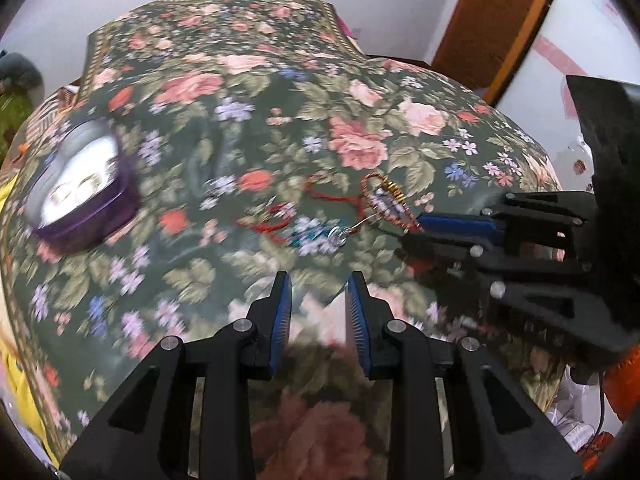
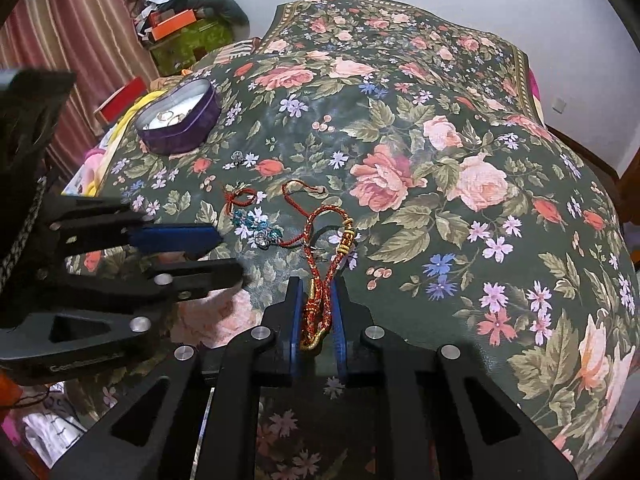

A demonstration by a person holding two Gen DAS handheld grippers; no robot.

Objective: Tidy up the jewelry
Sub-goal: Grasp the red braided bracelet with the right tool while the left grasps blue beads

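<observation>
the dark green floral cloth with pink roses (image 2: pixel 460 92) covers the whole bed-like surface and bulges like a soft cushion, so nothing on it sits on a firm base. at its far left stands the purple heart-shaped tin with a pale lining (image 2: pixel 178 118), open, with a few small metal pieces inside; it looks like the place the jewelry is meant to go, and it is well apart from the pile.

nearer, the loose jewelry lies in a small tangle: a red and gold braided cord bracelet with gold beads (image 2: pixel 320 280), a thinner red string bracelet (image 2: pixel 242 198) just beyond, and a string of blue and clear crystal beads (image 2: pixel 256 230) touching the cords.

the braided cord should handle light and limp, not slippery, and it will drape and swing when lifted; it may drag the crystal beads or thin string along if they are snagged. the doubled braid near its gold end is the thickest part and the best place to hold.

the right gripper (image 2: pixel 318 308) lies low over the cloth, fingers pointing away, its blue pads pinched on that doubled braid. the left gripper (image 1: pixel 320 292) hovers just beside the pile, reaching in from the left side with its jaws spread and nothing between them, aimed toward the crystal beads (image 1: pixel 338 236).
</observation>
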